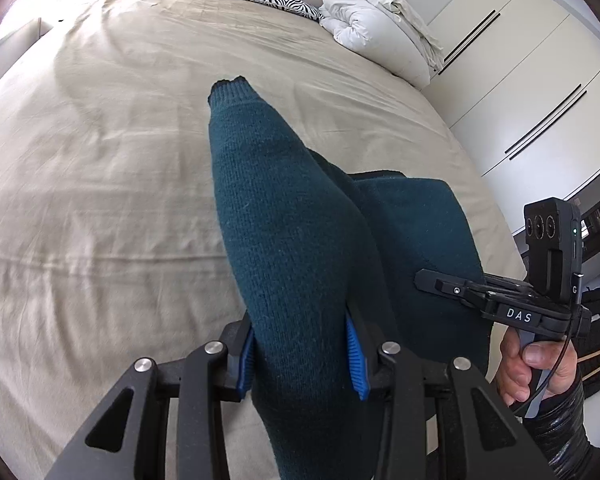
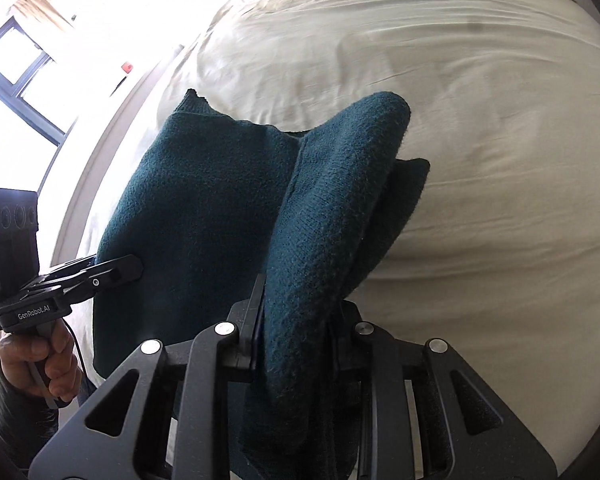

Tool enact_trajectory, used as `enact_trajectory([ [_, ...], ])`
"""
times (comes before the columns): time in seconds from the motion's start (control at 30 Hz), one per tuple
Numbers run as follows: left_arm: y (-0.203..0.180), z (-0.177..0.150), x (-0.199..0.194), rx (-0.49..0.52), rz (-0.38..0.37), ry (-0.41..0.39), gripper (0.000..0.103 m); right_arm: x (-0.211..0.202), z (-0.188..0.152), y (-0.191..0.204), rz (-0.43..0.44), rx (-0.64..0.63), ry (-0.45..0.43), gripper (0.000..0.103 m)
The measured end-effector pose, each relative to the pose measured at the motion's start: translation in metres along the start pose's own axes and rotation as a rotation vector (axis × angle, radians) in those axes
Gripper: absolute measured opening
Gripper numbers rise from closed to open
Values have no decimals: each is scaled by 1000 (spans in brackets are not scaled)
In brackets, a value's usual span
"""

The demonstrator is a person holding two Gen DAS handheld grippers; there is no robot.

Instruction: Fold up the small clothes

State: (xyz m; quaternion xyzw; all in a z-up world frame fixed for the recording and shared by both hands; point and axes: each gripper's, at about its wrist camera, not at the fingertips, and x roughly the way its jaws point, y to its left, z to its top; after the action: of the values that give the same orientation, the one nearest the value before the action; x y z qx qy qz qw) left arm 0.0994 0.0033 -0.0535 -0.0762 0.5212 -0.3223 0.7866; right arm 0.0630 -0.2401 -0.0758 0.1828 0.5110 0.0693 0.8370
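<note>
Dark teal knit garment (image 1: pixel 296 240), ribbed weave plain to see, a little fuzzy at the surface. It is held up above the bed (image 1: pixel 100 160), draped between the two grippers. From the left wrist view one bunched fold runs forward away from the camera and ends in a ribbed, darker-edged cuff or hem (image 1: pixel 230 88); a second, flatter panel (image 1: pixel 420 232) hangs to the right, toward the other gripper. From the right wrist view the cloth shows a broad flat panel on the left side and a thick rolled fold (image 2: pixel 340 208) running forward over the fingers.

Left gripper (image 1: pixel 302 360): blue ribbed pads (image 1: pixel 356 364) visible either side of the fold, fingers pinching the knit between them. Right gripper (image 2: pixel 296 328): fingers pressed onto the rolled fold, cloth filling the gap and spilling over.

Each gripper shows in the other's view, held by a bare hand (image 1: pixel 536 368) in a dark sleeve; its fingers meet the garment's edge.

Bed covered in a beige wrinkled sheet. At its far end, a zebra-print cushion (image 1: pixel 272 0) and a crumpled white duvet (image 1: pixel 376 24). White wardrobe doors (image 1: pixel 520 80) with long dark handles beside the bed.

Writing: "DAS" on the right gripper body (image 1: pixel 518 315); "GenRobot.AI" on the left gripper body (image 2: pixel 34 313).
</note>
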Motion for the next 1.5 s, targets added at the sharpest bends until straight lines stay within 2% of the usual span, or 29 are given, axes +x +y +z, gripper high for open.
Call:
enact_trajectory([
  [0.17, 18, -34, -24, -16, 22, -17, 41, 21, -38, 47, 52, -21, 11, 22],
  [0.3, 34, -48, -19, -46, 24, -10, 41, 42, -59, 60, 74, -18, 29, 22],
  [0.4, 54, -56, 3, -83, 24, 17, 43, 64, -63, 50, 89, 27, 37, 22],
  [0.43, 61, -58, 8, -108, 1, 16, 45, 71, -68, 41, 91, 53, 43, 22],
  [0.53, 71, -69, 9, -138, -56, -17, 50, 87, -78, 6, 195, 174, 47, 28],
  [0.57, 73, -71, 8, -145, -60, -23, 51, 89, -82, -2, 227, 205, 38, 35],
  [0.63, 72, -73, 7, -143, -57, -39, 53, 91, -87, -10, 276, 229, 11, 37],
  [0.73, 70, -80, -4, -140, -34, -67, 55, 89, -88, -12, 286, 259, 5, 40],
  [0.8, 61, -83, -17, -96, 16, -113, 55, 79, -90, -11, 258, 261, 0, 42],
  [0.83, 56, -84, -25, -71, 46, -145, 60, 72, -91, -11, 241, 255, -13, 43],
  [0.9, 43, -90, -43, -31, 97, -227, 73, 59, -91, -14, 199, 241, -43, 43],
  [0.97, 29, -93, -63, -2, 176, -325, 98, 40, -94, -14, 147, 230, -82, 43],
  [1.0, 25, -98, -75, 12, 218, -379, 102, 30, -95, -13, 111, 217, -109, 43],
  [1.1, 8, -103, -103, 62, 287, -492, 103, 0, -98, -4, -16, 158, -197, 43],
  [1.23, -20, -105, -131, 109, 412, -590, 103, -32, -101, 20, -99, 84, -309, 43],
  [1.37, -50, -116, -169, 167, 526, -781, 103, -67, -107, 58, -218, -31, -453, 44],
  [1.4, -56, -117, -178, 179, 535, -812, 103, -77, -109, 68, -246, -63, -494, 46],
  [1.43, -60, -118, -185, 185, 539, -831, 103, -87, -111, 78, -269, -89, -540, 59],
  [1.47, -63, -119, -190, 179, 547, -836, 103, -97, -113, 88, -288, -112, -591, 77],
  [1.5, -65, -119, -195, 155, 569, -822, 103, -106, -117, 98, -306, -131, -650, 85],
])
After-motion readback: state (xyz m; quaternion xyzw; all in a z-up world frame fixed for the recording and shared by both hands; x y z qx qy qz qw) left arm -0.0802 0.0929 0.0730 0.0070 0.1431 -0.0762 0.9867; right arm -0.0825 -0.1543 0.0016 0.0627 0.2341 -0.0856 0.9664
